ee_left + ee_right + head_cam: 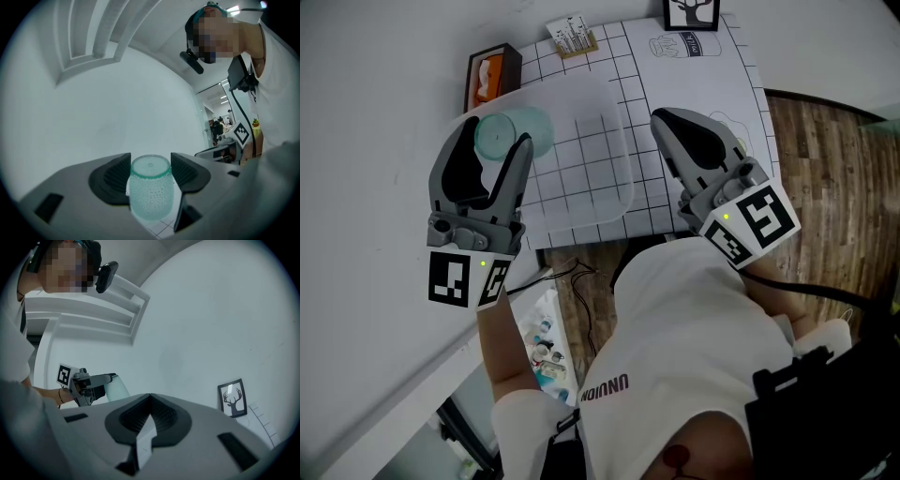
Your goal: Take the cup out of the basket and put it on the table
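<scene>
Textured teal cup is shown clamped in the left claw, long axis laid along the jaws, over the left edge of the clear basket. Bare counter lies to this claw's right. The right claw is closed on nothing.

Head cam looks steeply down from above the person's chest onto the white gridded table; each gripper cam sits close behind its own jaws, tilted up at the plain white wall; right gripper view and head view share the left gripper, its translucent teal dimpled plastic cup and the black-framed deer picture.
</scene>
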{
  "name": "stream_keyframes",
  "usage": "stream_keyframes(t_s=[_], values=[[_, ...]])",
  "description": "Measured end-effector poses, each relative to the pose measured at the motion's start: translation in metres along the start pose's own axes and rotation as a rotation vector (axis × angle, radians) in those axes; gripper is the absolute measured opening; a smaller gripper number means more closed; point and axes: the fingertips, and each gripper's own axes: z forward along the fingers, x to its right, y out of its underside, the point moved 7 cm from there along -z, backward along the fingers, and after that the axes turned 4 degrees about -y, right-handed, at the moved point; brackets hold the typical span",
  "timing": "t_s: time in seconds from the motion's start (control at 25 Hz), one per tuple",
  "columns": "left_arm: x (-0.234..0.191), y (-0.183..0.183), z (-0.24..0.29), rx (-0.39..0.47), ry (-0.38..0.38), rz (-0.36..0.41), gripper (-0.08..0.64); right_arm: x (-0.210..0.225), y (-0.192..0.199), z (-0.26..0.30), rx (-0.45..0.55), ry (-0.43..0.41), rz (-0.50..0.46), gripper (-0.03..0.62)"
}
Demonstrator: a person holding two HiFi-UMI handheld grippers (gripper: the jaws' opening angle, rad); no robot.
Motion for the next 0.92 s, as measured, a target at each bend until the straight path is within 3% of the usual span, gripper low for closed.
stream_keyframes(t_s=[0.92], values=[[0.0024, -0.0061, 0.0023, 0.010, 0.012, 0.010, 0.278, 0.0018, -0.0011, 0.0030, -0.004, -0.005, -0.002, 0.018]])
